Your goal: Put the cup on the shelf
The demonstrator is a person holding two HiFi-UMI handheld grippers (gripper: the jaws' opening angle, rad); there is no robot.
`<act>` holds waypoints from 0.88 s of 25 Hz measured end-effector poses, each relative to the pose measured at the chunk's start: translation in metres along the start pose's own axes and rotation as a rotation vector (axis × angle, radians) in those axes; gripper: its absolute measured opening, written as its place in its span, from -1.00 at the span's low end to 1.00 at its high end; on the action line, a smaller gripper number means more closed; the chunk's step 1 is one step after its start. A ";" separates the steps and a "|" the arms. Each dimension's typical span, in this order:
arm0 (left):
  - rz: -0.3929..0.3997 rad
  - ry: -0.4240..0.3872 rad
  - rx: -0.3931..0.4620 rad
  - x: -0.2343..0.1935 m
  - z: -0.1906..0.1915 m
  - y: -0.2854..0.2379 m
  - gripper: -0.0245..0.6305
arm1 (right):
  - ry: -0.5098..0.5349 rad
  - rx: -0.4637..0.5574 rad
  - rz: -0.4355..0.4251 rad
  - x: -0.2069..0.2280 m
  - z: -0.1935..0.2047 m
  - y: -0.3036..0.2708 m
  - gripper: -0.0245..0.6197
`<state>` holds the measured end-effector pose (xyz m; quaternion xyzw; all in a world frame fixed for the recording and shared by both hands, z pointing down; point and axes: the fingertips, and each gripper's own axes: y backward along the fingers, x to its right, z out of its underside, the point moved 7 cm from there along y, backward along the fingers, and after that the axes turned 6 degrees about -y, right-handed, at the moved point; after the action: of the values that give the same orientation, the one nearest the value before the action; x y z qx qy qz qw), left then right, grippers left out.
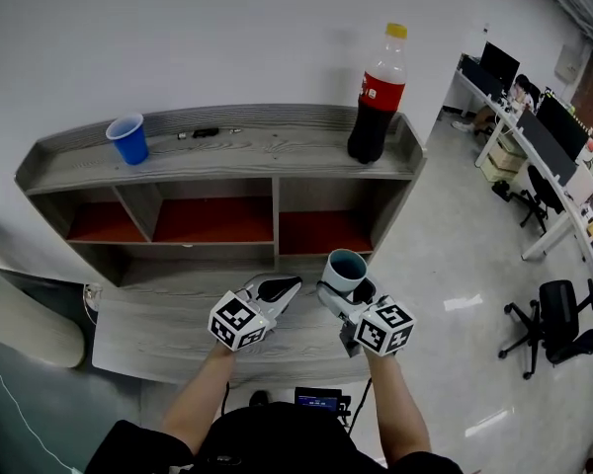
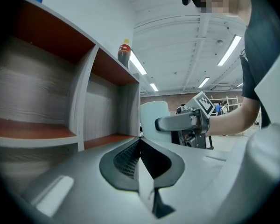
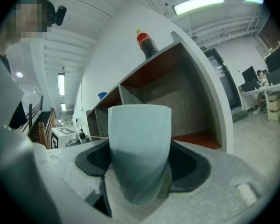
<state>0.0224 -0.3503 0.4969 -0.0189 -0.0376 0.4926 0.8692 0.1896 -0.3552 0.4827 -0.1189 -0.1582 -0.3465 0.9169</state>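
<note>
The right gripper [image 1: 344, 292] holds a pale cup [image 1: 346, 268] upright between wide-spread fingers while the left gripper [image 1: 277, 290] is closed and empty, so the carry to the shelf [image 1: 227, 146] looks underway and next calls for a lift.

Plain white wall [image 1: 277, 38] behind. Glossy pale grey floor [image 1: 455, 255], light reflections. Right: row of white office desks [image 1: 534, 181], black monitors [image 1: 546, 138]; black swivel chair [image 1: 558, 319] near. Long ceiling strip light [image 3: 198, 3] lit.

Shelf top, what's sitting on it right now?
A blue cup stands at the shelf's left end, a cola bottle at the right end, small dark items between them, too small to identify. The bottle covers the spot behind it.
</note>
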 end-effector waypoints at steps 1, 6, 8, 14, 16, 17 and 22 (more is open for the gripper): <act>-0.006 -0.002 -0.003 -0.002 -0.002 -0.002 -0.92 | 0.009 0.002 0.009 0.002 -0.003 -0.004 0.20; -0.060 0.008 -0.036 -0.017 -0.004 -0.011 -0.92 | 0.059 0.014 0.045 0.014 -0.020 -0.030 0.20; -0.081 0.013 -0.039 -0.023 -0.005 -0.015 -0.92 | 0.079 0.017 0.051 0.019 -0.027 -0.040 0.20; -0.119 0.015 -0.040 -0.033 -0.005 -0.025 -0.92 | 0.123 0.021 0.070 0.036 -0.038 -0.070 0.20; -0.126 0.016 -0.042 -0.036 -0.004 -0.028 -0.92 | 0.135 0.015 0.083 0.042 -0.038 -0.079 0.20; -0.130 0.017 -0.043 -0.037 -0.004 -0.029 -0.92 | 0.142 0.012 0.090 0.045 -0.038 -0.084 0.20; -0.141 0.023 -0.044 -0.039 -0.001 -0.033 -0.92 | 0.178 0.006 0.112 0.058 -0.039 -0.104 0.20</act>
<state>0.0312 -0.4007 0.4965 -0.0412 -0.0398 0.4290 0.9015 0.1692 -0.4789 0.4800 -0.0937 -0.0700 -0.3034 0.9457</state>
